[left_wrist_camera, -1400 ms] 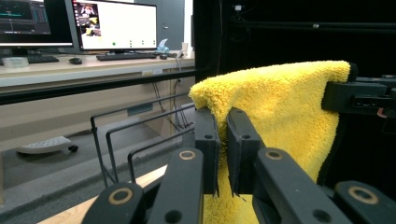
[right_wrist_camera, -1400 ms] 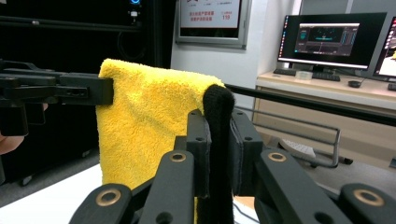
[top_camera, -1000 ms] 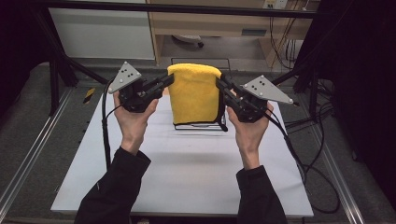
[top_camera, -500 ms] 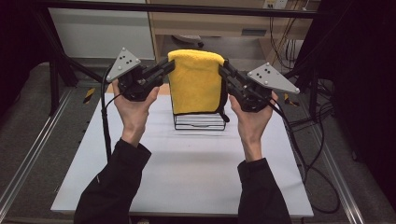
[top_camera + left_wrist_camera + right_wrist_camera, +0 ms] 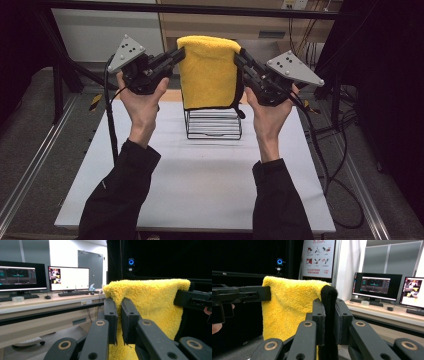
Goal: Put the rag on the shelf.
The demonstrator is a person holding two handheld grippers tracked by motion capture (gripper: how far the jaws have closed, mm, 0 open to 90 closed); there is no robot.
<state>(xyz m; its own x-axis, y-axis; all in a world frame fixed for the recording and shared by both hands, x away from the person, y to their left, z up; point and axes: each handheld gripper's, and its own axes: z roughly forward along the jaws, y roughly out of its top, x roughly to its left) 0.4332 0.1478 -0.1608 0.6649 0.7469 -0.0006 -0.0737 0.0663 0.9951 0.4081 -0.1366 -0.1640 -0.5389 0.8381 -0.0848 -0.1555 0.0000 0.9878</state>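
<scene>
Above the far half of the white table (image 5: 200,185), toward twelve o'clock from the person, a yellow towel (image 5: 209,72) hangs stretched between two hand-held grippers, lifted clear of the tabletop. The left gripper (image 5: 176,54) pinches the towel's upper corner on its nine o'clock side; in the left gripper view its two black jaws are closed tight on the fluffy yellow edge (image 5: 140,305), with the fabric squeezed between them. The right gripper (image 5: 239,54) clamps the opposite upper corner at three o'clock; in the right gripper view its jaws are closed on the towel's black-trimmed edge (image 5: 329,297), which bulges out above the jaw tips. Each gripper carries a grey three-cornered plate, and each is held by a hand, the left hand (image 5: 142,100) and the right hand (image 5: 270,112), with dark sleeves coming in from six o'clock. The towel's top edge runs nearly level between the two grippers, and its lower hem, edged in black, hangs just above a black wire rack (image 5: 214,124) that stands on the table directly below it. Beyond the grippers, the gripper views show a desk with monitors (image 5: 68,278) and a keyboard (image 5: 72,293).
</scene>
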